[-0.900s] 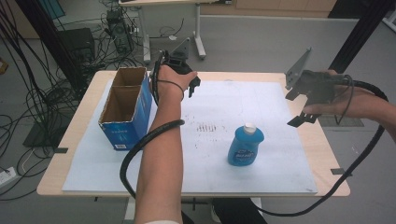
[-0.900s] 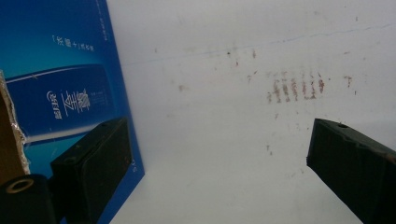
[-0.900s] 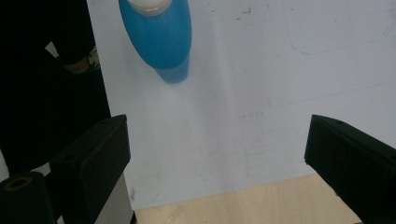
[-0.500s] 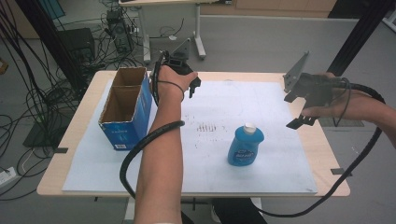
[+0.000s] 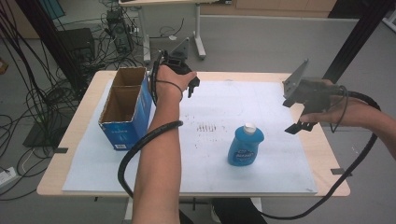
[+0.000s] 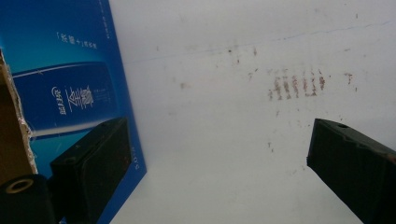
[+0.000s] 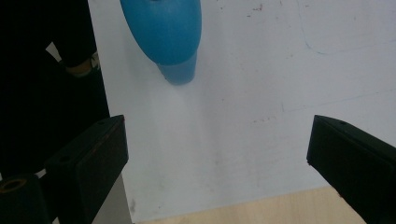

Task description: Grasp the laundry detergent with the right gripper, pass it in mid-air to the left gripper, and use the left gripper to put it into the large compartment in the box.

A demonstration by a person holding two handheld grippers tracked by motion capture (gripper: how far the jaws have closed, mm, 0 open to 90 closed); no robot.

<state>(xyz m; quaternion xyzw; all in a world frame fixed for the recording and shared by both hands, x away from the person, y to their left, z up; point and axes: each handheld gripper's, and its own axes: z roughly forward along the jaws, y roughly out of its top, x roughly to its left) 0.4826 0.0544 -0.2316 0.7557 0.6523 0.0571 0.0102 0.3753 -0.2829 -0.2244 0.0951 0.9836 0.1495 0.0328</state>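
Observation:
A blue dish-soap bottle with a white cap stands upright on the white mat, right of centre. My right gripper hovers above the mat's right edge, to the right of the bottle, open and holding nothing. In the right gripper view the bottle lies ahead and to the left of the wide-spread jaws, well clear of them. My left gripper hangs over the far part of the mat beside the blue cardboard box, open with nothing in it. The box's blue side fills the left of the left gripper view.
The open box stands at the table's left, its top facing up. Reddish-brown marks stain the mat's middle. The wooden table edge runs just beyond the mat. Cables trail from both grippers; more cables and desk legs lie on the floor behind.

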